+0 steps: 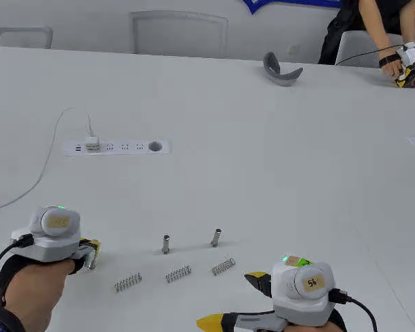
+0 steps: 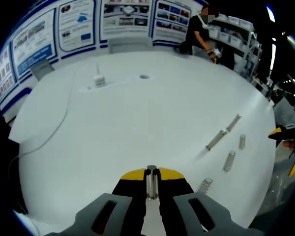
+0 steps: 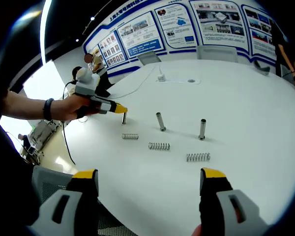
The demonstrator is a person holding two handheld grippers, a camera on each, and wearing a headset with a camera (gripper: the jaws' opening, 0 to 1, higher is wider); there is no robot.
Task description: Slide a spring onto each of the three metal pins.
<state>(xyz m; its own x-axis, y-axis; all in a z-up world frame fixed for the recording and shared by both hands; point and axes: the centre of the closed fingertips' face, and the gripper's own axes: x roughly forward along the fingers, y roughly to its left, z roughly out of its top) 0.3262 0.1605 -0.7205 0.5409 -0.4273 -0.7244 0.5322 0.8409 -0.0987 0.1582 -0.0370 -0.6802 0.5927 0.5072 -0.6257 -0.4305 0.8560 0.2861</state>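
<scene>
Bright, even light from overhead is washing the white bench (image 1: 263, 138), and each pin (image 1: 166, 243) and spring (image 1: 178, 274) is casting only a short, soft shadow. In both gripper views the fisheye is bending the bench edge and posters (image 3: 187, 24). A ceiling strip (image 3: 44, 29) is glaring in the right gripper view's upper left.

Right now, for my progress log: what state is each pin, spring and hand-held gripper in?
first pin: upright, gripped, no spring on it.
second pin: upright, free, bare.
third pin: upright, free, bare.
left spring: lying flat, on no pin.
middle spring: lying flat, on no pin.
right spring: lying flat, on no pin.
left hand-held gripper: shut on the first pin.
right hand-held gripper: open, empty.
</scene>
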